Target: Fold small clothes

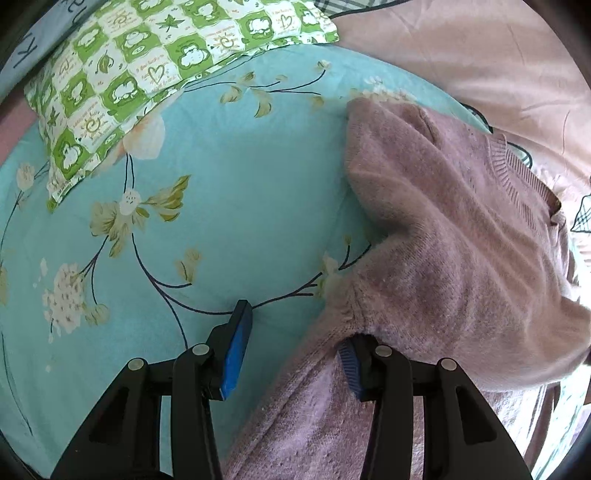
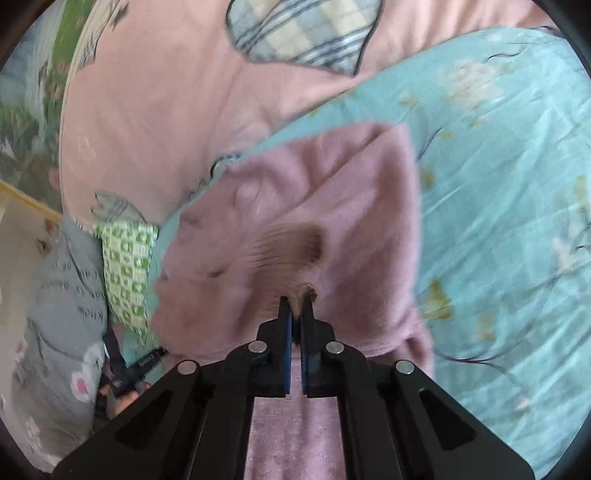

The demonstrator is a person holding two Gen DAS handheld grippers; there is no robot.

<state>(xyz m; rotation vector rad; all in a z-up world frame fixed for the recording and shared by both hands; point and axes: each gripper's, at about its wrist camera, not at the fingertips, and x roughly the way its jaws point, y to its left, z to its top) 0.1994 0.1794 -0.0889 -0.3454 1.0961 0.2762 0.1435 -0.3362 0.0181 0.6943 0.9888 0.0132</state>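
Note:
A fuzzy pink sweater (image 1: 461, 240) lies rumpled on the teal floral bedsheet (image 1: 221, 192), its ribbed neckline toward the right in the left wrist view. My left gripper (image 1: 295, 325) stands open at the sweater's left edge. One blue pad (image 1: 236, 350) rests over bare sheet, and the other finger (image 1: 349, 363) is partly tucked under the knit, with nothing pinched. In the blurred right wrist view, the right gripper (image 2: 295, 299) is shut on a small fold of the sweater (image 2: 332, 192) just below the neck opening (image 2: 295, 243).
A green-and-white checked pillow (image 1: 129, 74) lies at the upper left of the sheet. A pink quilt with a plaid heart patch (image 2: 303, 33) borders the sweater's far side. Grey printed bedding (image 2: 62, 288) is bunched at the left in the right wrist view.

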